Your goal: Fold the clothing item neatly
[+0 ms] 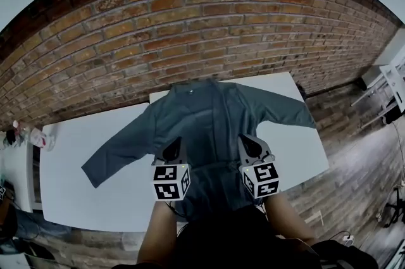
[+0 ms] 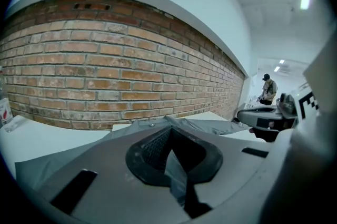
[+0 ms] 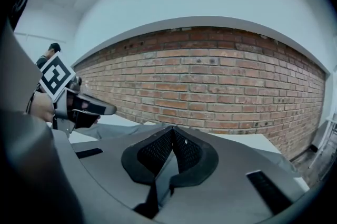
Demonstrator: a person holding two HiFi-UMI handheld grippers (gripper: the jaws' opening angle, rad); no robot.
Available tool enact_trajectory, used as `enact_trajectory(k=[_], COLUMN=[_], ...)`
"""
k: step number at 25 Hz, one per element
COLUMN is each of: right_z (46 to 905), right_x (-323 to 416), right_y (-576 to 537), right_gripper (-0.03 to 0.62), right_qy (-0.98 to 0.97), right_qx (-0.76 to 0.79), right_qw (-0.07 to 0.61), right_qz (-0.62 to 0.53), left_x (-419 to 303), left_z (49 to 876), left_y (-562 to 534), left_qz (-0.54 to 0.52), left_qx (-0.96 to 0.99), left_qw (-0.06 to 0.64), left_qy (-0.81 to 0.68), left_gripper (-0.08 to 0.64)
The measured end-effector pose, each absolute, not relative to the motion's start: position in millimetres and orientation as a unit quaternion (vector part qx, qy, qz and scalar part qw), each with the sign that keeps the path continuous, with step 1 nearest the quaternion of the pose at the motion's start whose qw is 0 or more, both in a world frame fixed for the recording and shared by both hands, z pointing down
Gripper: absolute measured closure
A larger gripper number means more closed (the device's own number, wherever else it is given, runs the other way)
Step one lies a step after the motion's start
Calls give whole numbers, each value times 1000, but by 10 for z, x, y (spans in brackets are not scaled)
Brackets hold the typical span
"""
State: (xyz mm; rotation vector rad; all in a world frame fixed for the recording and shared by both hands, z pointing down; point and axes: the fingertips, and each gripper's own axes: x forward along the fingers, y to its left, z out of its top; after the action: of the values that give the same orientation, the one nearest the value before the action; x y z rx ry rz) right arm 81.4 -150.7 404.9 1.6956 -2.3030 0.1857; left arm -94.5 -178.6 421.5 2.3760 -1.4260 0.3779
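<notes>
Left tool (image 2: 169, 133) and right tool (image 3: 172, 133) were clamped on the near hem of the grey garment (image 1: 209, 109) spread on the surface (image 1: 82, 198), and the fold was judged liable to be skewed by uneven pulling.

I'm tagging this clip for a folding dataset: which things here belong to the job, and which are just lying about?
Job:
- garment
- table
- left gripper and right gripper, both shut on the garment's hem

Lying about:
- bottle, far left
- white rack, far right
- person in the background
</notes>
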Motion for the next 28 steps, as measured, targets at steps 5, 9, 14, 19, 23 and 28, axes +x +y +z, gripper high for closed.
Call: enact_trajectory(k=[5,9,14,19,23,28], right_z=[4167,4308,4537,4753,4921,5216], right_x=[1152,1468,2073,2934,3771,4712], right_y=[-1677,-1788,-1776,-1732,-1732,-1768], right_gripper=[591,591,591,591,591,561], right_qy=[-784,-775,-748,-703,-662,-645], right_qx=[598,606,633,677,711,707], right_qw=[136,146,153,153,163,147], right_qz=[90,102,124,158,173,248], left_x=[-694,-424,27,489,814,1148], left_z=[4327,4410,4566,4634,4648,4710], left_y=[-1952,-2090,-2160,-2171,-2210,-2202], left_qz=[148,157,179,198,210,233], left_qx=[836,837,845,852,857,859], left_qw=[182,181,175,177,168,163], left_qy=[-495,-491,-472,-451,-441,-425], left_gripper=[569,569,569,569,569,569])
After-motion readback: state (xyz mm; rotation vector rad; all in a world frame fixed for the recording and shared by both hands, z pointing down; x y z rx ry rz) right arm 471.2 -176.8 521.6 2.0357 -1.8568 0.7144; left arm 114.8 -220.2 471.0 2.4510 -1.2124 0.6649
